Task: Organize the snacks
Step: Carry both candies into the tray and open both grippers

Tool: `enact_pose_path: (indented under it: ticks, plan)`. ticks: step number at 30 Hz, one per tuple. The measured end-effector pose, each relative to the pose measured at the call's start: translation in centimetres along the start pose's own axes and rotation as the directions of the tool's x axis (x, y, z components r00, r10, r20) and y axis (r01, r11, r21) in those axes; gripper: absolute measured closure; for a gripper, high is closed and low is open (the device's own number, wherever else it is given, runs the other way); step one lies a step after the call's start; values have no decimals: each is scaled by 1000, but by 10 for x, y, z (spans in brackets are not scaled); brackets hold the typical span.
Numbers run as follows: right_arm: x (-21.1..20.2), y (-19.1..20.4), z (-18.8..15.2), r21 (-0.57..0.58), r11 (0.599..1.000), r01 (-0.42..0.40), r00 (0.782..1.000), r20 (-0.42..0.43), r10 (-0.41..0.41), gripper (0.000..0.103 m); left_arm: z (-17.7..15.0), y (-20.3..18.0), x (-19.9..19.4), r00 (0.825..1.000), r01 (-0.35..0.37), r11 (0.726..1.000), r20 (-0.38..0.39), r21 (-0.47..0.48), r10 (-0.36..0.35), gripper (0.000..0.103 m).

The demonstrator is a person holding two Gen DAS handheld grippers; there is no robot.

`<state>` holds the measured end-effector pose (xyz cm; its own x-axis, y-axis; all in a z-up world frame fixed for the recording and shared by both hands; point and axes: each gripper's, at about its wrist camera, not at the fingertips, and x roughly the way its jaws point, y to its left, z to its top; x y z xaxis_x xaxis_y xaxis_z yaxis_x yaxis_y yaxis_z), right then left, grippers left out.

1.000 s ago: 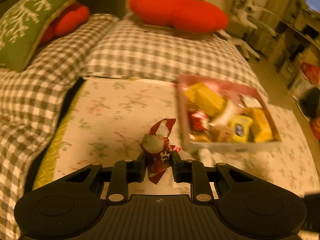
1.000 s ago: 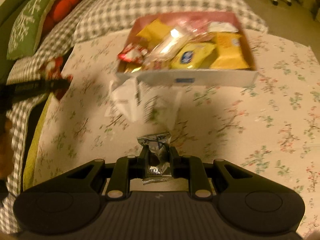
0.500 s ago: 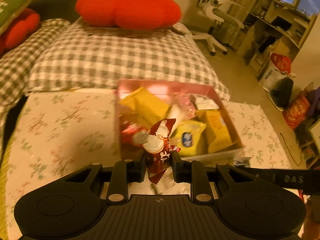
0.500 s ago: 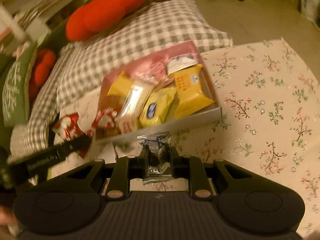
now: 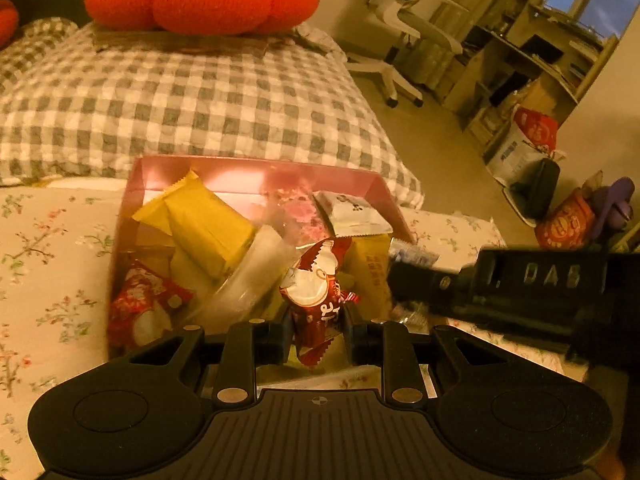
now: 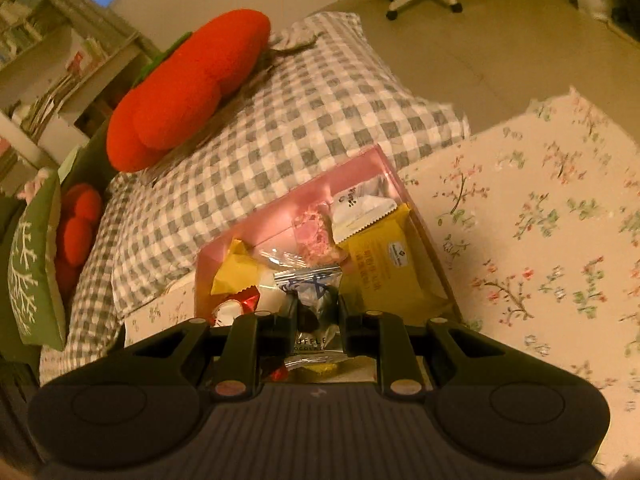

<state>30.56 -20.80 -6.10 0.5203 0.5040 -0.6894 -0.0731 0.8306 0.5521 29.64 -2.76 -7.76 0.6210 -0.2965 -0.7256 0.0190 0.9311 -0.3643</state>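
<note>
The left gripper (image 5: pixel 316 330) is clamped tight on a red candy wrapper (image 5: pixel 316 288), and the right gripper (image 6: pixel 314 326) is pinching a clear truffle chocolate packet (image 6: pixel 314 304) with a dark round sweet showing through the film. So both claws are loaded, neither is free.

The relation that matters: the pink box (image 5: pixel 256 170) sits straight ahead of and below both claws. From the left claw it spreads out just past the fingertips, with its near wall hidden right under the jaws. From the right claw it runs ahead and slightly to the left, long axis angled away up and to the right. Both held sweets look to be hanging over the box's near end already, so neither hand is obviously nearer. In the left view the right gripper's black body pokes in from the right, close beside the box, so the two could crowd each other over that end.

Textures, roughly:
- red wrapper: crinkly glossy foil, zigzag-cut ends, standing upright between the pads
- truffle packet: thin shiny film, also upright, crimped top edge
- box: glossy pink card walls, already pretty full with a yellow pillow pack (image 5: pixel 208 228), a flat yellow biscuit pack (image 6: pixel 384 268), a white sachet (image 5: pixel 352 214) and a long cloudy clear bag (image 5: pixel 256 276)
- underneath: soft floral quilt (image 6: pixel 540 240), checked pillow behind

My guess is that a drop lands on a lumpy pile, so the light wrappers may slide.
</note>
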Motion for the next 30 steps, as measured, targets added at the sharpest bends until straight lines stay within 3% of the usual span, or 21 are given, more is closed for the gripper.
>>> enact_pose_path:
  ticks: [4,9,12,17,30]
  plan:
    - [15,-8,-3,3,1000,-2,1000,-20,2,84,0,5,17,1000,21,1000,-7,19,-21,80]
    - [26,-8,-7,-3,1000,-17,999,-33,17,84,-8,14,28,999,-16,999,-29,36,18,75]
    - [22,-5,-6,3,1000,-4,1000,-18,4,77,-2,17,20,1000,-15,999,-23,45,16,73]
    - [9,0,0,1,1000,6,1000,20,-6,60,8,23,-9,999,-13,998,42,54,11,48]
    - [-13,26,-8,-64,994,89,994,-63,-93,51,8,60,-70,985,-169,986,22,-5,169,48]
